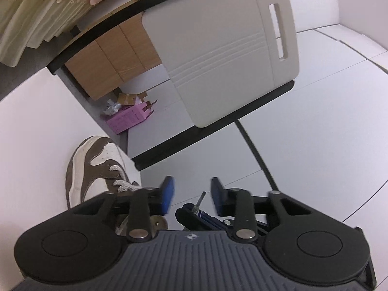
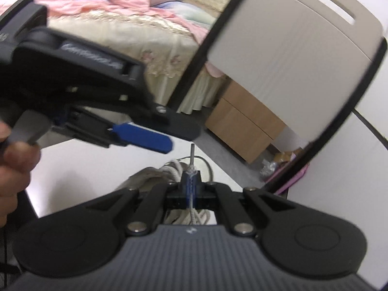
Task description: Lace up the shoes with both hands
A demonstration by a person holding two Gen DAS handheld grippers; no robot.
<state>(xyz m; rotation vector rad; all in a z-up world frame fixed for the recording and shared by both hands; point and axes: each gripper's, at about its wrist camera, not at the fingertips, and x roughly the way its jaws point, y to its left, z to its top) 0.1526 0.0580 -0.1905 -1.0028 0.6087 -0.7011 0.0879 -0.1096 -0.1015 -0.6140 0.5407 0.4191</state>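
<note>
Right jaws pinching lace (image 2: pixel 192 208) below tip.

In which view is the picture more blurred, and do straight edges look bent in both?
Right wrist view: more blurred; the left gripper and the chair back are smeared, while the lace tip in the right gripper stays fairly sharp. Left wrist view: mostly sharp, shoe clear. Both views bend the table edge and floor lines.
</note>
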